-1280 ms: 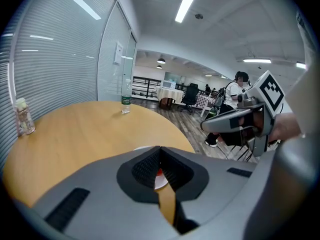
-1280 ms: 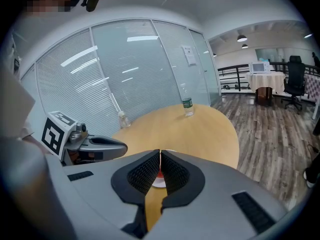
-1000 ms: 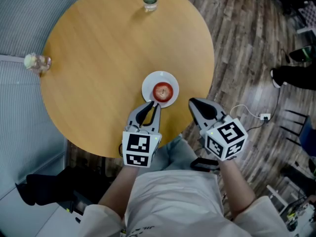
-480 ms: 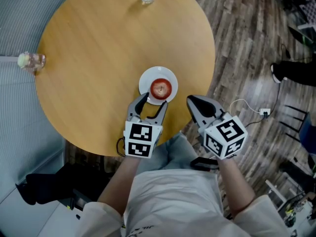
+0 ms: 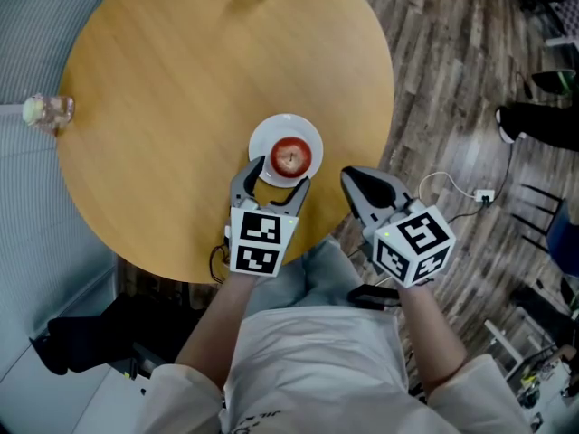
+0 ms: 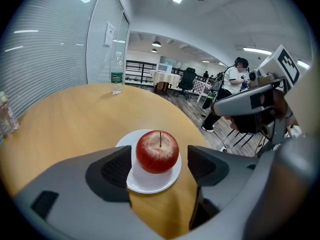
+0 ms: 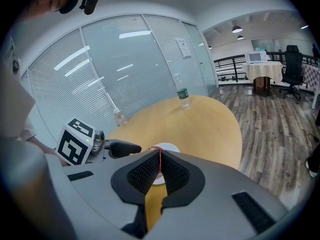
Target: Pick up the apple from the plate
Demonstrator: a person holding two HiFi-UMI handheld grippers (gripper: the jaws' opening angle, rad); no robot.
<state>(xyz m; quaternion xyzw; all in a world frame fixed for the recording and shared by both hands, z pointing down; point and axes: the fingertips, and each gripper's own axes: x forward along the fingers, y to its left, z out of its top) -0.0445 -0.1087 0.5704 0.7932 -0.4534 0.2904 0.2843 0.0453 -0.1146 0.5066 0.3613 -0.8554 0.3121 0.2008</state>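
Round wooden table [image 5: 163, 107], open office beyond. My left fingers [image 6: 116, 168] are opening, spread either side of the apple [image 6: 157, 151], which stands stem-up on the white plate [image 6: 150, 181] just ahead of the tips, untouched. My right fingers [image 7: 145, 173], pressed together and empty, hang farther off to its right. Left gripper view shows clearance at both pads; head view shows the tips only at the plate's near rim

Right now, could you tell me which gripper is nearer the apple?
The left gripper: the apple on the plate shows between its opening jaws, untouched. The right gripper, jaws together, hangs aside.
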